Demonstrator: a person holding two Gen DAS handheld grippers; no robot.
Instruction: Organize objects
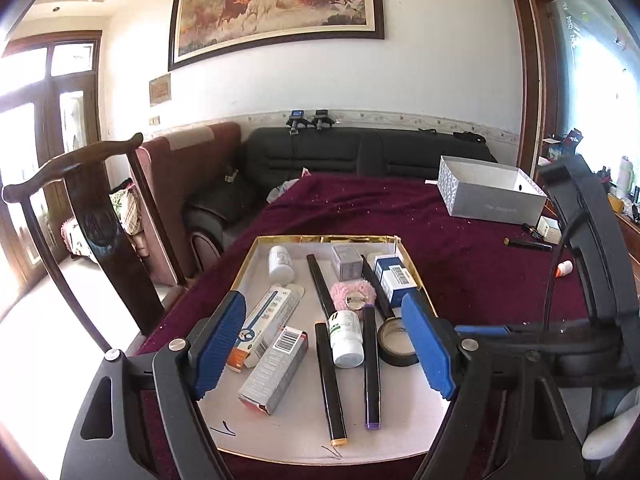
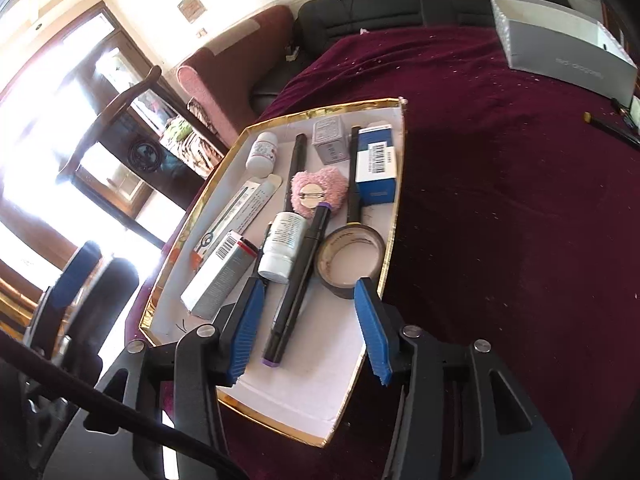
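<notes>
Two sets of blue-padded jaws are mine, and both stand apart with nothing between the pads. My left gripper [image 1: 324, 344] hangs over the near end of the gold-rimmed tray [image 1: 416, 264], which sits on the dark red cloth [image 1: 460, 240]. My right gripper [image 2: 308, 332] hovers above the same tray [image 2: 394, 216], spread less wide, with the purple-capped marker [image 2: 294, 296] lying on the tray floor below the gap, not touching the pads.

Seen from my left wrist, the tray's contents spread out from its centre: a white pill bottle [image 1: 346, 340] at the middle, a pink fuzzy heart [image 1: 354, 294] at twelve o'clock from it, a roll of dark tape [image 1: 398, 342] at three o'clock, a grey carton with a barcode [image 1: 276, 368] at eight o'clock, a long white tube box [image 1: 268, 320] at nine o'clock. A blue and white box [image 1: 394, 280] leans against the tray's wall at two o'clock.

Outside the tray, at one o'clock, a grey open box [image 1: 492, 196] stands on the cloth, with a black pen [image 1: 528, 244] just beside it.
</notes>
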